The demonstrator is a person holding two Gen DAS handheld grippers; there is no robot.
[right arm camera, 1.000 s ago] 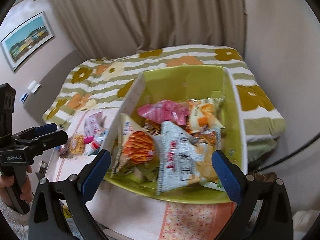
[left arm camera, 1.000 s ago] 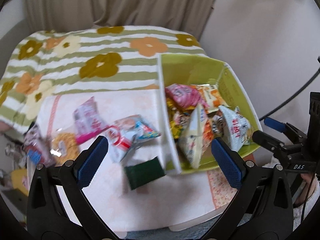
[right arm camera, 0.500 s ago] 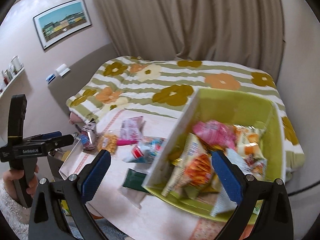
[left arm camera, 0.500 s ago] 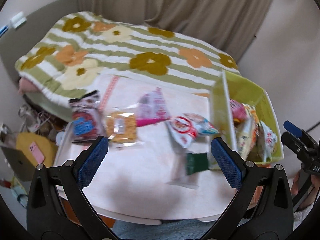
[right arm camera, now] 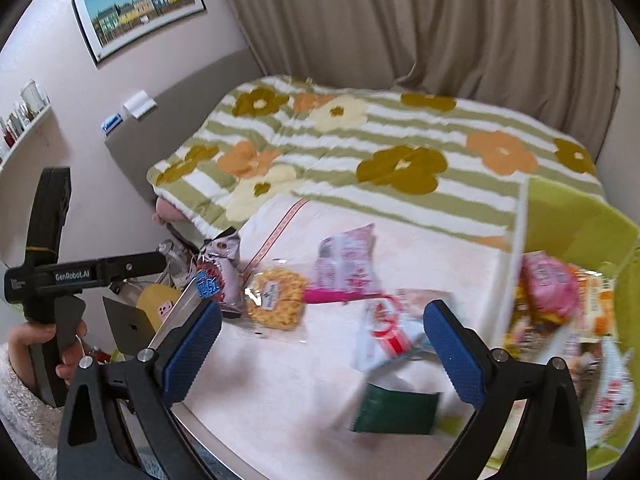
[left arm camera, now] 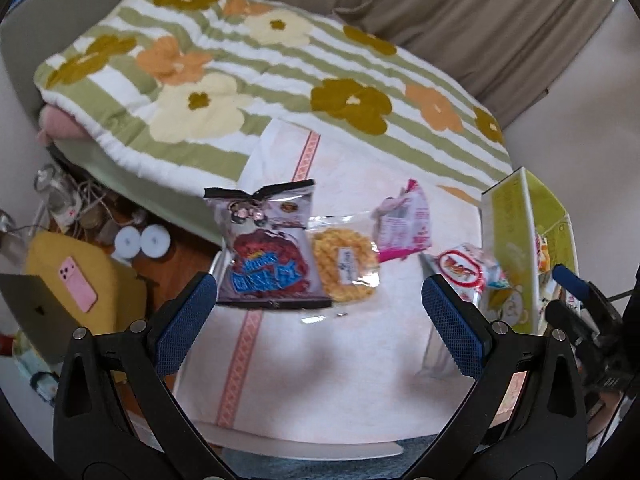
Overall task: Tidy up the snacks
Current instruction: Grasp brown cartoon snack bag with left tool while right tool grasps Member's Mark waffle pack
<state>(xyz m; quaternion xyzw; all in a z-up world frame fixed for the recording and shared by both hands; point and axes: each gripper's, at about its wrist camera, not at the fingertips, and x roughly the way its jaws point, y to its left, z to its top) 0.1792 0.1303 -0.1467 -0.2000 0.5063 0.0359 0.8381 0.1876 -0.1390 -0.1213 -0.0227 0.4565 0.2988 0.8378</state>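
The left hand-held gripper (left arm camera: 316, 316) hung over the near part of the cloth-covered surface (left arm camera: 360, 380) with its blue-padded fingers (left arm camera: 182, 322) spread wide and nothing between them. The right hand-held gripper (right arm camera: 322, 356) was likewise wide apart and empty, held above the same surface farther toward the green bin (right arm camera: 580, 220).

In the left wrist view, a dark purple snack bag (left arm camera: 268, 248) lay at about 11 o'clock from the left gripper, at the surface's left edge. Touching its right side was a clear packet of golden ring-shaped snack (left arm camera: 344, 266). Just beside that, at about 1 o'clock, lay a pink and white packet (left arm camera: 404, 220), its corner overlapping the clear packet's edge. Farther toward 2 o'clock, a white packet with a red ring mark (left arm camera: 464, 270) lay close against the bin's white outer wall (left arm camera: 512, 248).

In the right wrist view, a dark green packet (right arm camera: 394, 408) lay near the front edge of the surface at about 5 o'clock, between the right gripper's fingers as seen by the camera and partly under the white and red packet. The bin at 3 o'clock held a heap of snack packets, a pink one (right arm camera: 550, 284) on top; the rest were too blurred to tell apart.

A hand in a fuzzy white sleeve (right arm camera: 24, 396) gripped the left tool's handle at 9 o'clock. Behind the surface lay a bed with a striped floral blanket (right arm camera: 380, 148).
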